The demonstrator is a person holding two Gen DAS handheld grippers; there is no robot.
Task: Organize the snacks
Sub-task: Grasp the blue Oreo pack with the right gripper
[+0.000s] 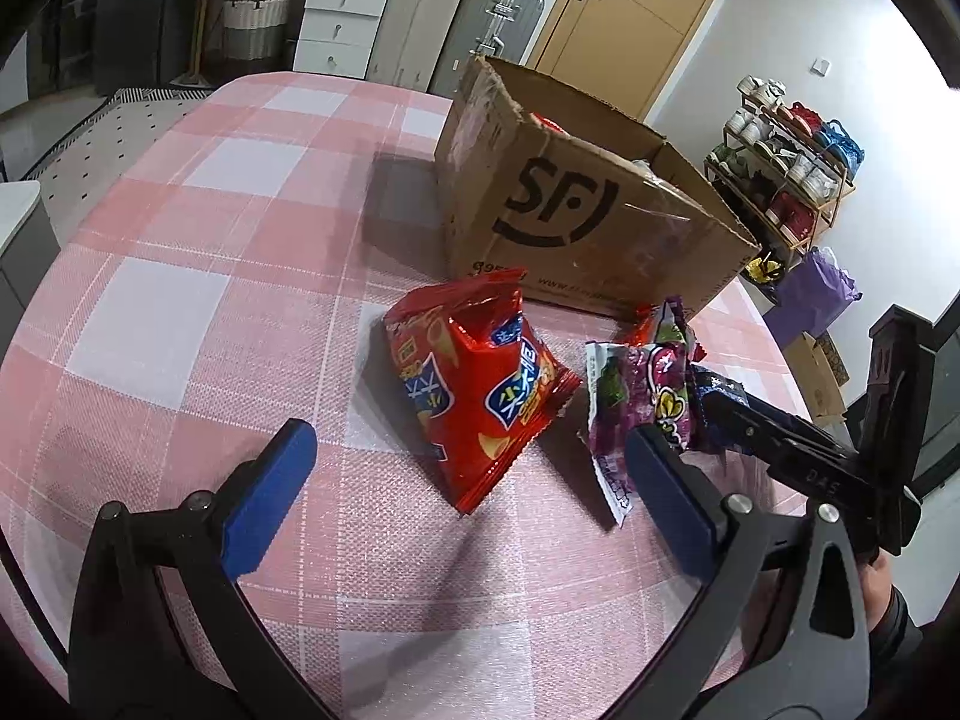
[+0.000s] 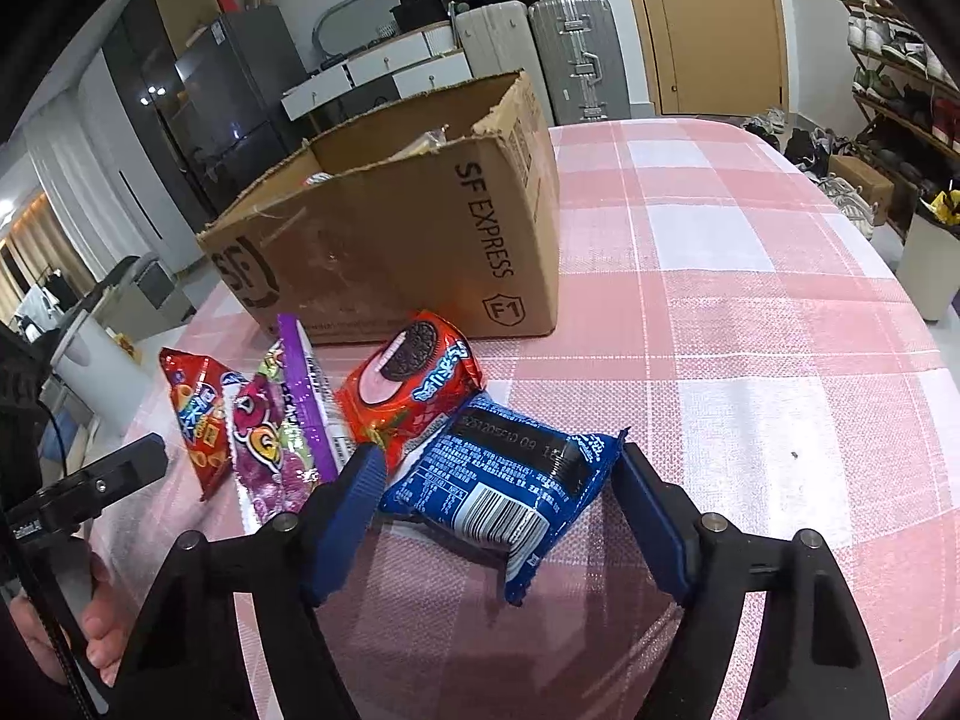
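Observation:
On the pink checked tablecloth (image 1: 180, 300) a red chip bag (image 1: 480, 396) stands puffed up between the wide-open fingers of my left gripper (image 1: 468, 438), untouched by either pad. To its right lies a purple candy bag (image 1: 636, 396). In the right wrist view a blue biscuit packet (image 2: 504, 480) lies barcode-up between the blue pads of my right gripper (image 2: 498, 462), and both pads meet its sides. A red Oreo packet (image 2: 414, 384) lies just behind it. The purple candy bag (image 2: 270, 438) and red chip bag (image 2: 198, 420) sit to the left.
An open SF Express cardboard box (image 2: 390, 240) stands right behind the snacks, with some packets inside. The same box (image 1: 570, 210) fills the middle of the left view. A hand (image 2: 90, 630) holds the left gripper's handle. Suitcases, drawers and a shoe rack (image 1: 792, 180) stand beyond the table.

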